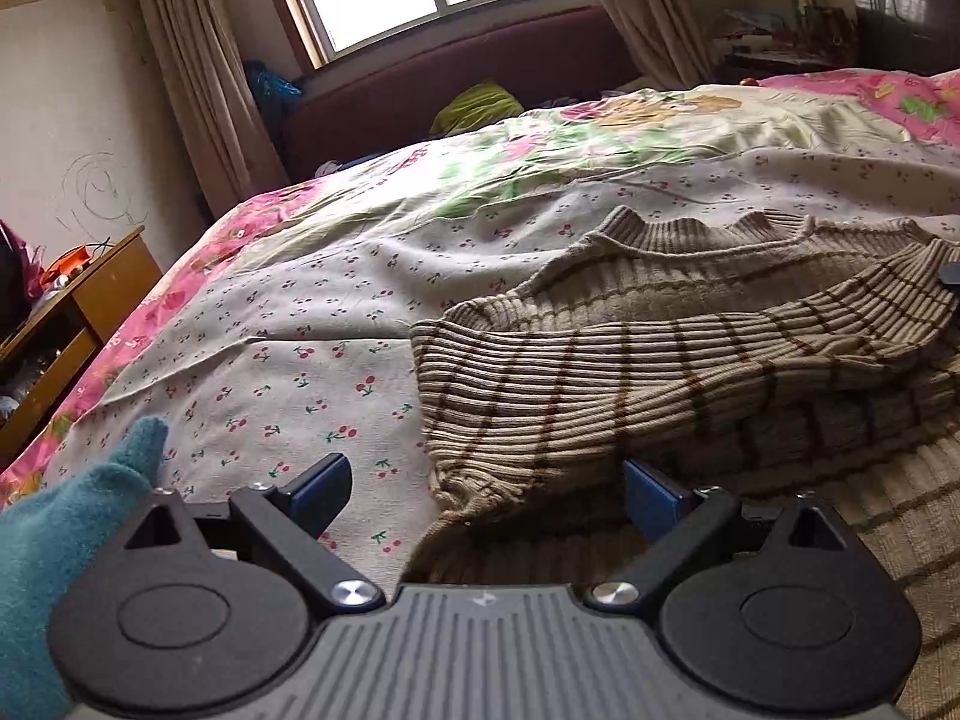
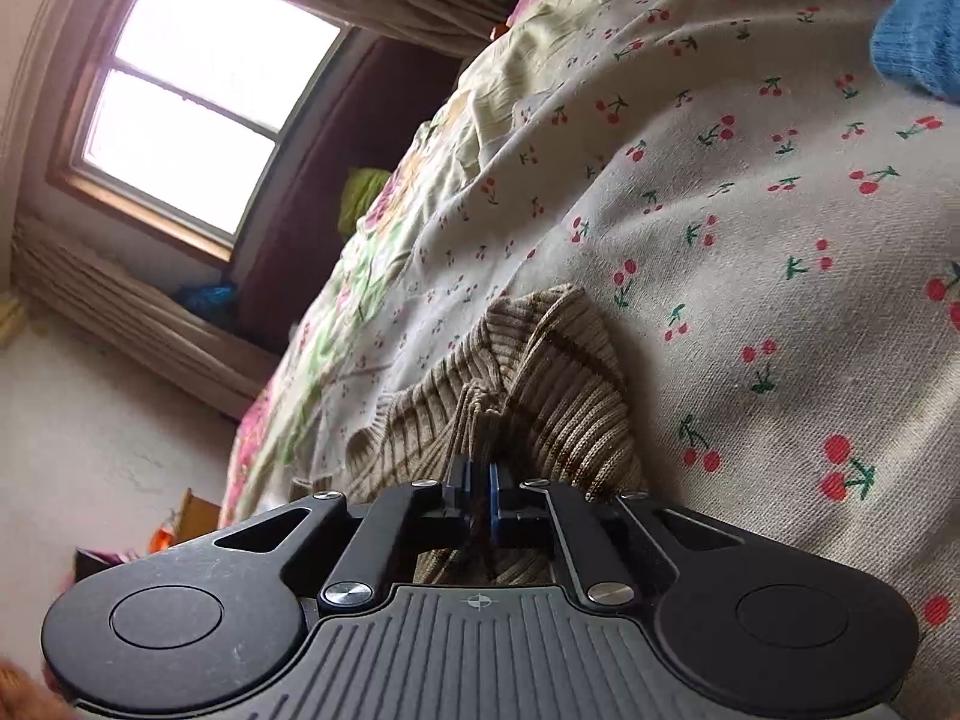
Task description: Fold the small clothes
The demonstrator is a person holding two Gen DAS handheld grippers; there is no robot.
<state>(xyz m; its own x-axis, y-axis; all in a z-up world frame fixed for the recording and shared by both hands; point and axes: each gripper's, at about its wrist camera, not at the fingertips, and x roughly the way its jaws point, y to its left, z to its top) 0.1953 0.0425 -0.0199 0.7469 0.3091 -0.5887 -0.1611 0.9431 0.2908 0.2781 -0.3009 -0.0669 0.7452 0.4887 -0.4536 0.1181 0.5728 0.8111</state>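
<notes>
— How far has the folding got, would you say?

— Partway, I'd judge. The striped knit sweater (image 1: 690,360) lies on the bed (image 1: 336,312), on the cherry-print sheet, and one sleeve already lies across the body of it, running over toward the far side. So at least one fold-in looks made. It isn't a tidy packet yet, though; the ribbed hem at the back is wavy and the near edge is bunched.

— And the grippers?

— The right gripper (image 2: 478,480) is clamped on a pinch of the sweater's ribbed knit; you can see the fabric gathered up between the blue pads, with a dark thread hanging down there. The left gripper (image 1: 486,489) stands wide apart, holding nothing. The sleeve's cuff end sits between its fingers but they aren't pressing on it.

— What's left, then?

— By my reckoning, the part the right one holds has to be carried over and laid down, then probably the body doubled over and smoothed. Hard to say which corner it has hold of; that view is tilted and close.

— Other clothes waiting?

— A teal woolly piece (image 1: 72,516) by the left gripper, and something blue knitted (image 2: 918,42) further up the sheet. Neither looks folded, though little of each shows.
</notes>
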